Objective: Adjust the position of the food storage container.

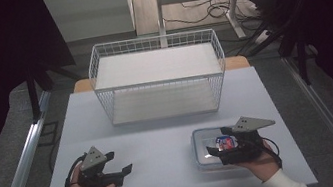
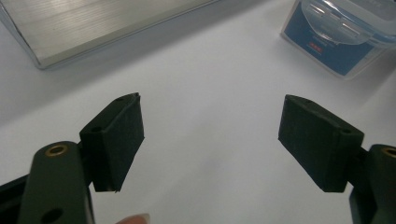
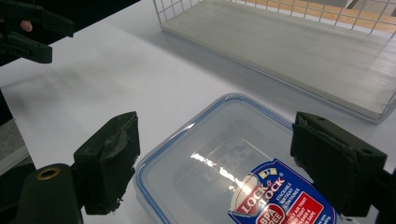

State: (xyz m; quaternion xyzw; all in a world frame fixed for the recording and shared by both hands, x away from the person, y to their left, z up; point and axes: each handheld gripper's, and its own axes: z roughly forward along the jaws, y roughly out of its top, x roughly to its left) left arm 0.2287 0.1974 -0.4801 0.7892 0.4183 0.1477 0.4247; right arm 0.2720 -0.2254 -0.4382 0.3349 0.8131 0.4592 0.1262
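White table (image 1: 161,140) bears a wire rack (image 1: 159,77). Right gripper (image 1: 224,149) hovers with jaws spread above a lidded box (image 1: 200,144); left gripper (image 1: 122,174) gapes, holding nothing.

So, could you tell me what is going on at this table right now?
A person sits at a white table with a gripper in each hand. The right gripper hovers with its jaws wide open over a clear plastic food container with a blue-edged lid, not gripping it. The left gripper hangs open over bare tabletop, holding nothing. A white wire shelf rack stands at the far side, with nothing on its two levels.
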